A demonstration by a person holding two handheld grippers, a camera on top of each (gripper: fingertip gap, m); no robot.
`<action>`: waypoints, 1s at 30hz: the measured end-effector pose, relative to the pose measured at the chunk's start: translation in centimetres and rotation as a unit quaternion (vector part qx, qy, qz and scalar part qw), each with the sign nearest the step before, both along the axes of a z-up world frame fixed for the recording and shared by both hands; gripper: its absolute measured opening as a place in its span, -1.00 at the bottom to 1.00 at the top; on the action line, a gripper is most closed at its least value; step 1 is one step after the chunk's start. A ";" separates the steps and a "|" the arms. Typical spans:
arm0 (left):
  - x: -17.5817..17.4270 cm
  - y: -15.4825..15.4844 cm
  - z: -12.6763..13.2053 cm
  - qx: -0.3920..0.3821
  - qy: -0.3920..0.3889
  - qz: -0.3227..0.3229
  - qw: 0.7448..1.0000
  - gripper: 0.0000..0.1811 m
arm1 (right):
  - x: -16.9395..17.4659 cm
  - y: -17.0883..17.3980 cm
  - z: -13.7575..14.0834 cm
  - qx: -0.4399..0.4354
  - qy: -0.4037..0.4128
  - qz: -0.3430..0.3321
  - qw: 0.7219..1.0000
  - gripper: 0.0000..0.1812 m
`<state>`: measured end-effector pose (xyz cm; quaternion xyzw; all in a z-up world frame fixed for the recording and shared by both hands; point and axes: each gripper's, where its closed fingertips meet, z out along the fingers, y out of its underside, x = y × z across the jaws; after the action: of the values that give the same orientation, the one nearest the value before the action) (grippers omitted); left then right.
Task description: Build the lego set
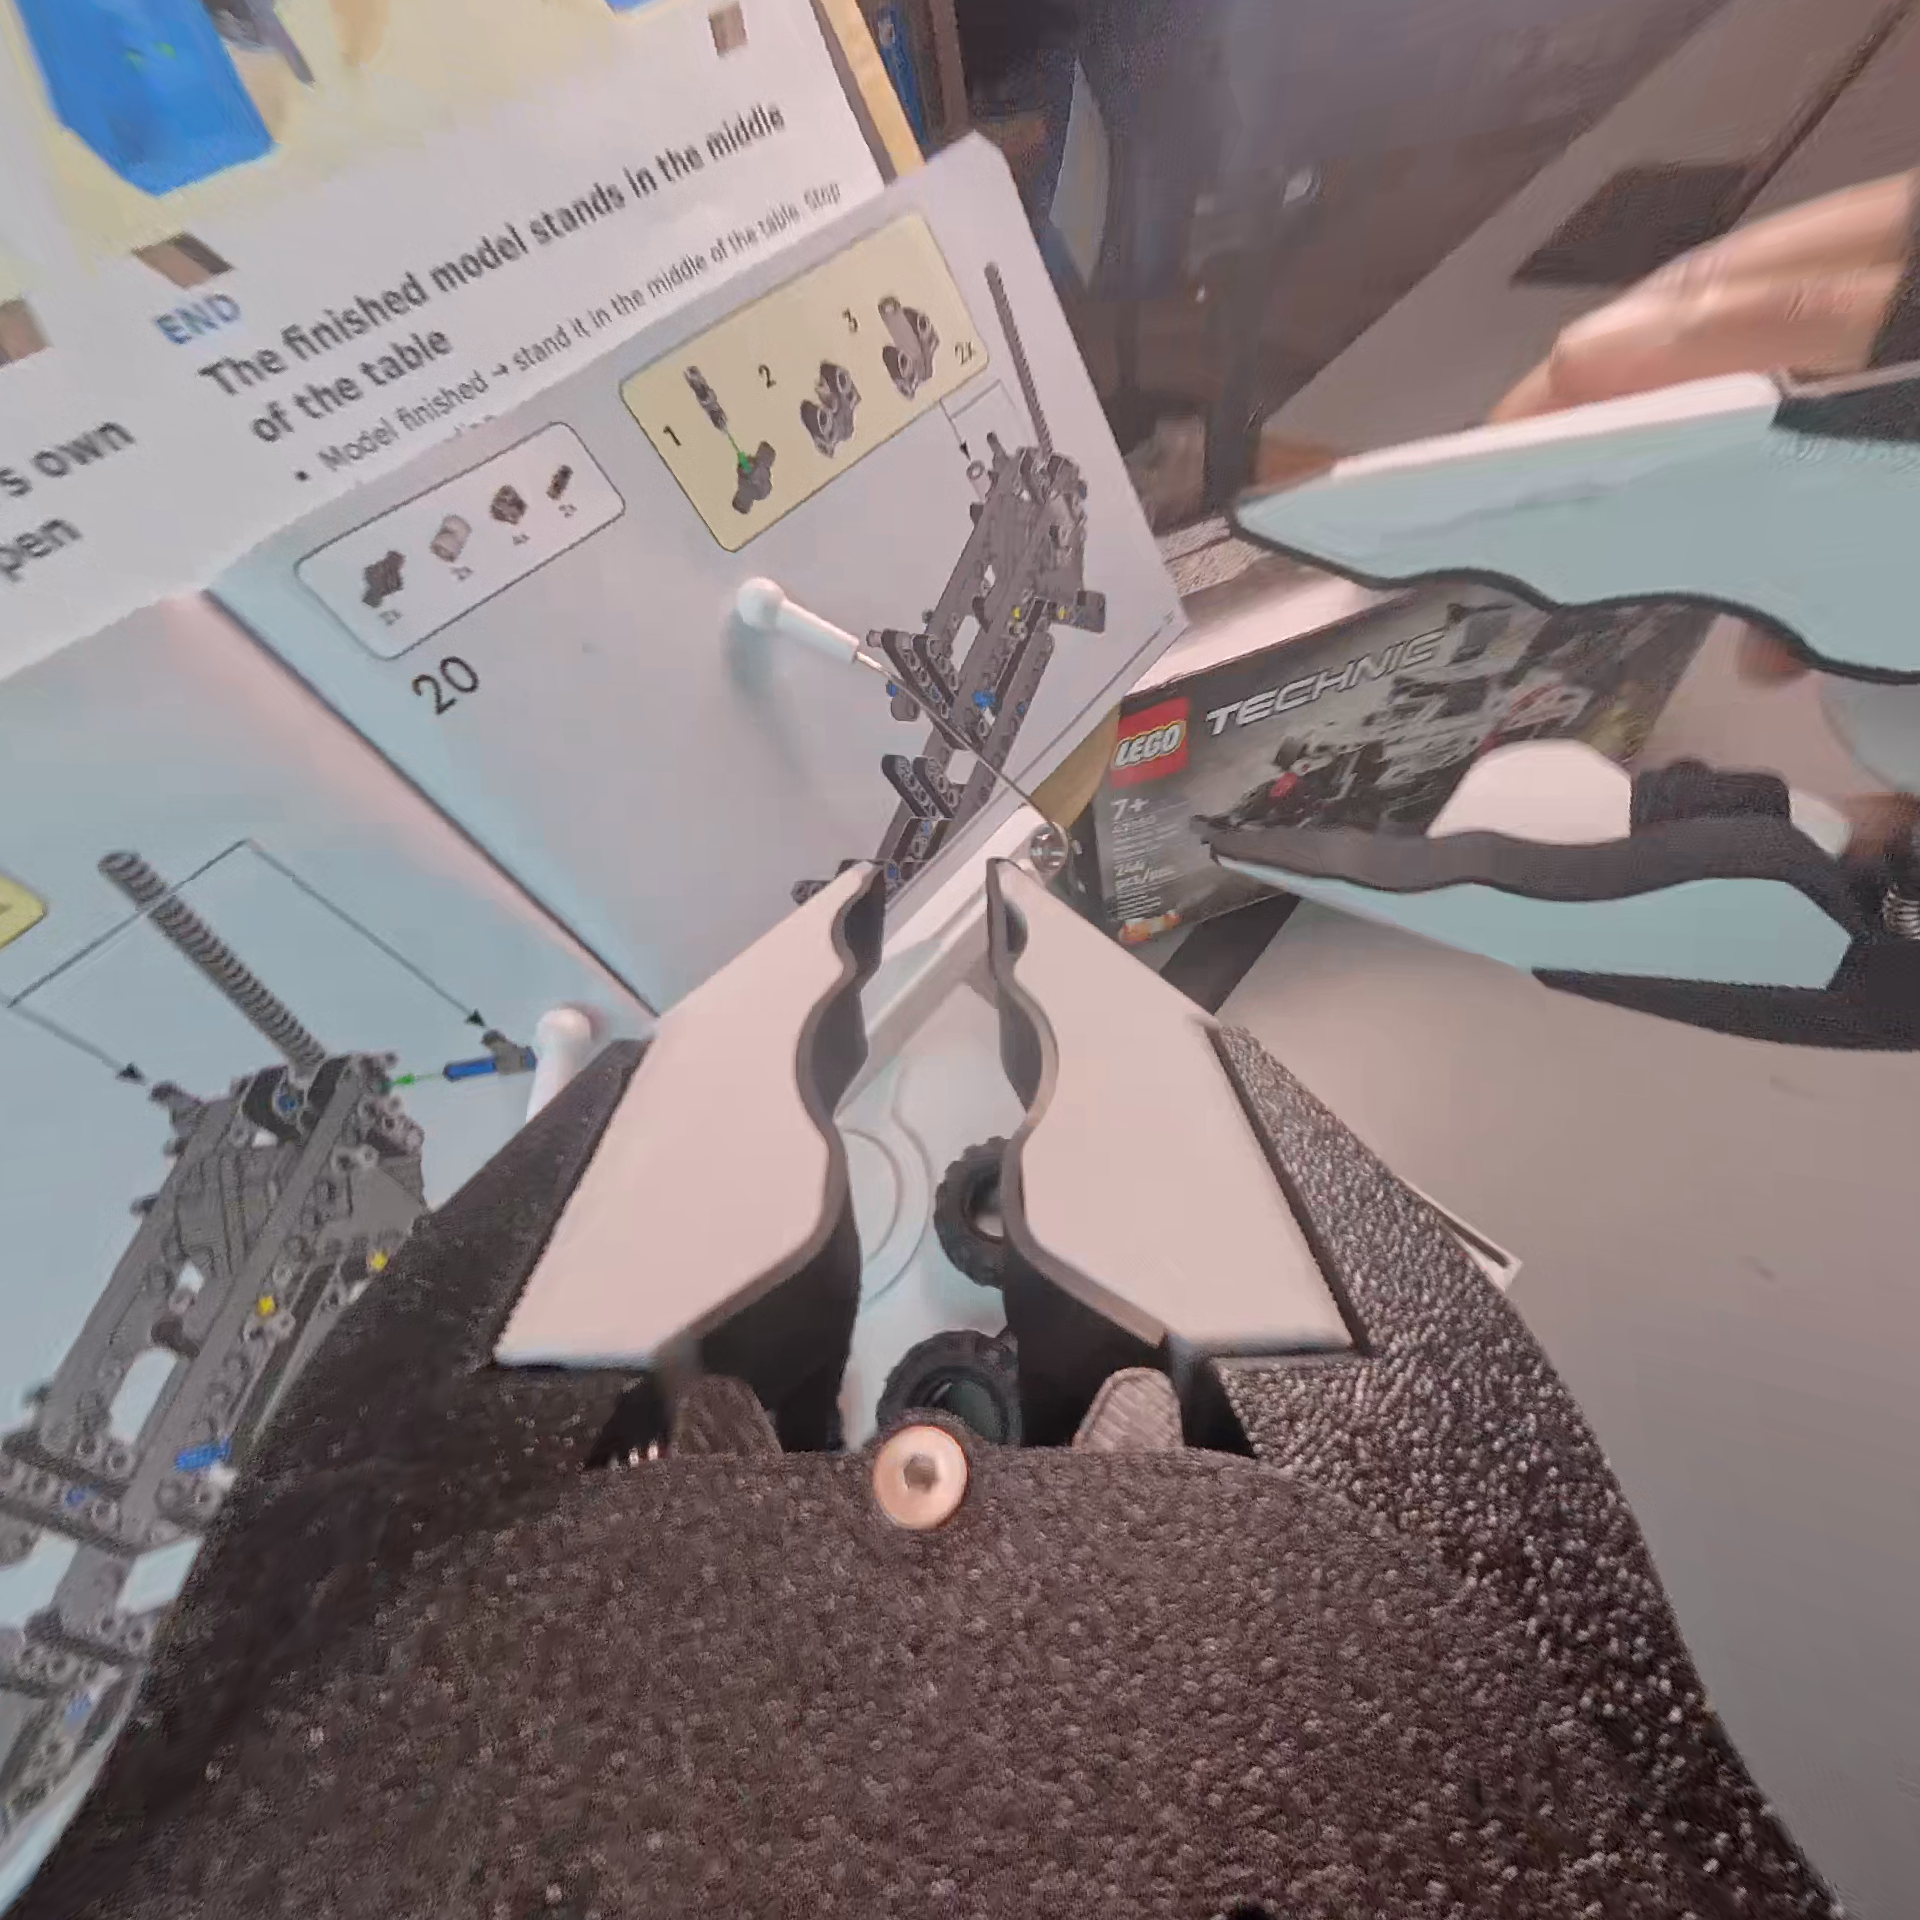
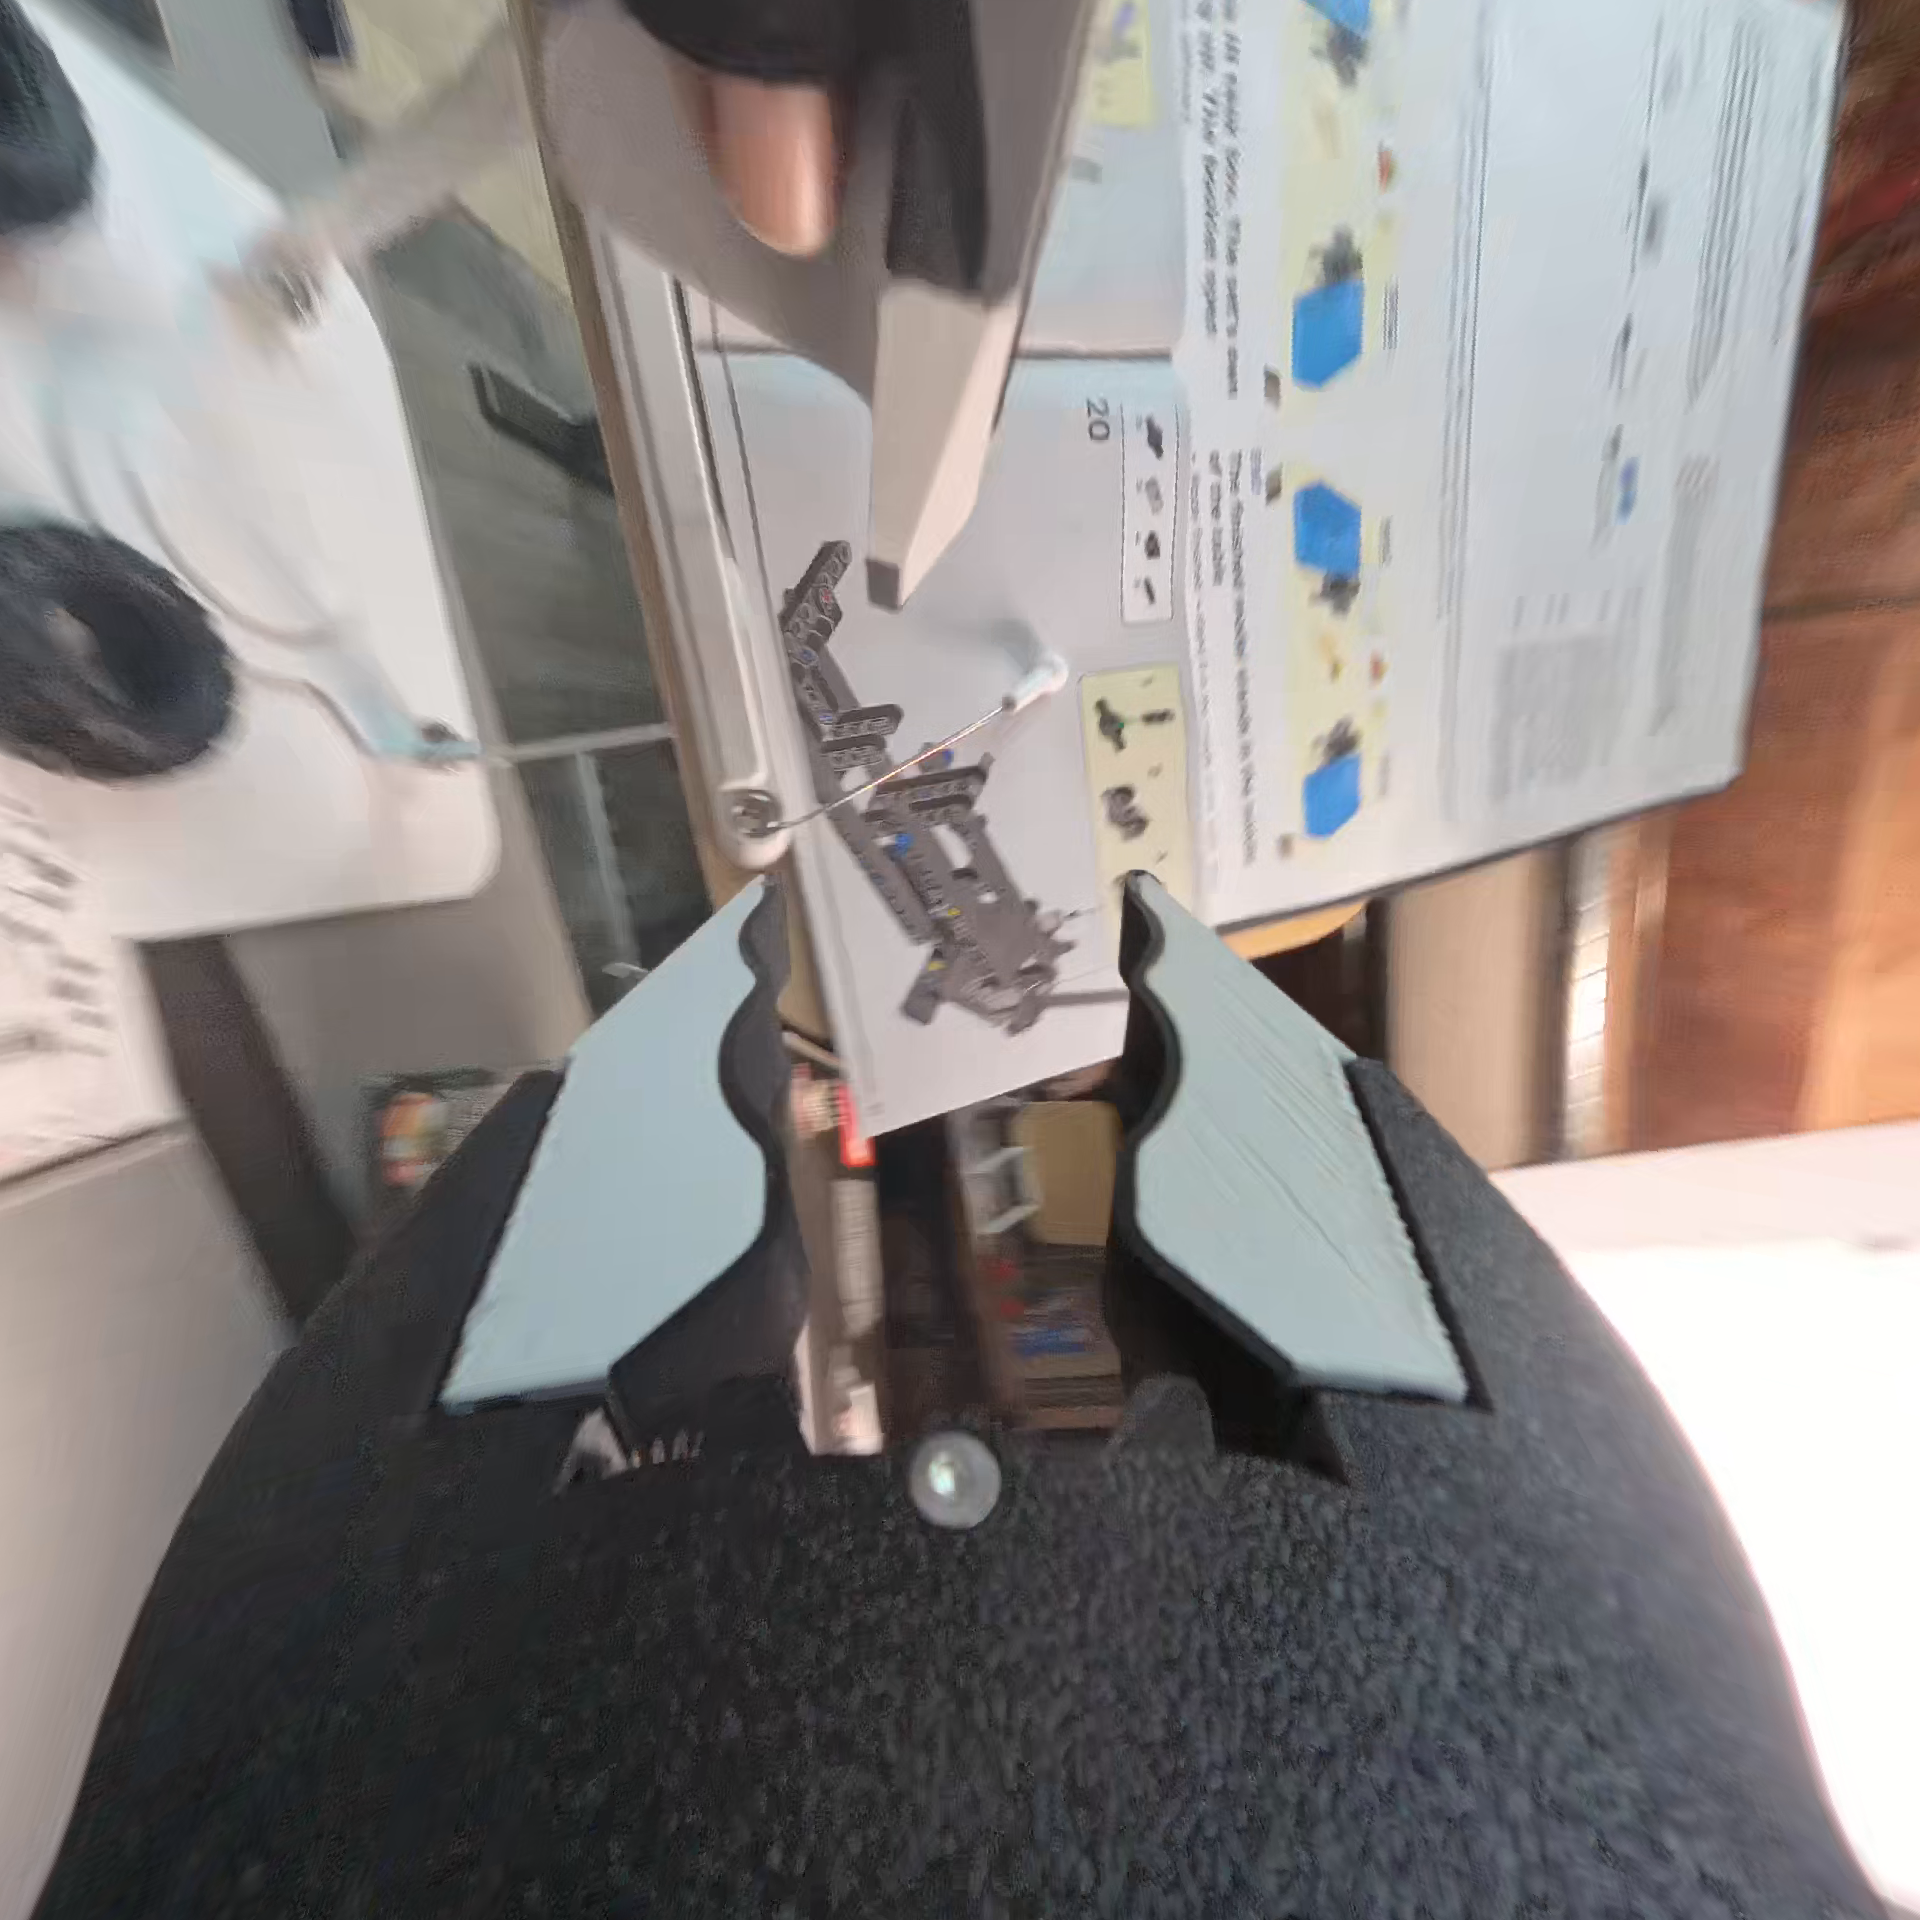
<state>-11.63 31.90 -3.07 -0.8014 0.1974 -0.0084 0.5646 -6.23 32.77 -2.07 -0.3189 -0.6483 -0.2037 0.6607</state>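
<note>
Left wrist view: the left gripper point(image 1: 930, 883) has its fingers a narrow gap apart with nothing between them. Below and behind the fingers, two black tyres point(image 1: 971, 1210) lie on a white stand base, largely hidden by the right finger. Just beyond the fingertips stands the open instruction booklet point(image 1: 623, 665), the landmark here, held on a book stand whose white-tipped wire arm point(image 1: 800, 623) presses the right-hand page. A second white tip shows at the booklet's lower edge, left of the fingers. Behind the booklet's upper left stands a printed sheet point(image 1: 416, 208), cut off by the frame. To the booklet's right, on the pale table point(image 1: 1558, 1247), lies the lego set box point(image 1: 1351, 748), partly covered by the right gripper point(image 1: 1216, 665), which enters from the right, wide open, with blurred fingers of a hand point(image 1: 1714, 301) above it.

Right wrist view: the scene is turned sideways and smeared by motion. The right gripper point(image 2: 951, 883) stands wide open and empty, the booklet's point(image 2: 987, 644) lower corner between its fingertips though farther off. The left gripper's finger point(image 2: 935, 436) overlaps the booklet's page, a fingertip of the holding hand point(image 2: 779, 156) above it. The box below the booklet is barely legible. Open table lies right of the booklet
</note>
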 end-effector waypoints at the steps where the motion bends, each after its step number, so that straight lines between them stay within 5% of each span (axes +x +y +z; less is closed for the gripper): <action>1: 0.1 -1.3 0.7 0.013 -0.024 -0.004 1.000 -0.71 | 1.2 -1.3 -0.8 -0.094 0.055 0.007 0.994 -0.28; 5: 0.1 -8.0 1.2 0.053 -0.051 0.021 0.997 -0.53 | 5.0 -8.7 -3.0 -0.381 0.225 0.075 0.894 -0.30; 12: -2.7 -19.9 -7.4 0.015 -0.067 0.180 0.981 -0.03 | 10.0 -16.1 -7.6 -0.520 0.337 0.057 0.783 -0.20; 16: -3.7 -25.6 -10.7 -0.013 -0.101 0.237 0.966 0.01 | 11.1 -18.9 -9.0 -0.547 0.317 0.041 0.774 -0.12; 22: -3.6 -32.3 -11.1 -0.008 -0.079 0.265 0.961 0.01 | 12.5 -22.2 -9.4 -0.549 0.314 0.052 0.773 -0.11; 30: -3.6 -34.7 -10.9 0.038 -0.122 0.269 0.955 0.04 | 13.2 -20.5 -9.6 -0.537 0.361 0.056 0.760 -0.12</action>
<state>-15.18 -2.82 -14.01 -0.7956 -0.0955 0.0535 0.5959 6.99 12.24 -11.67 -0.6348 -0.3818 0.3455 0.5761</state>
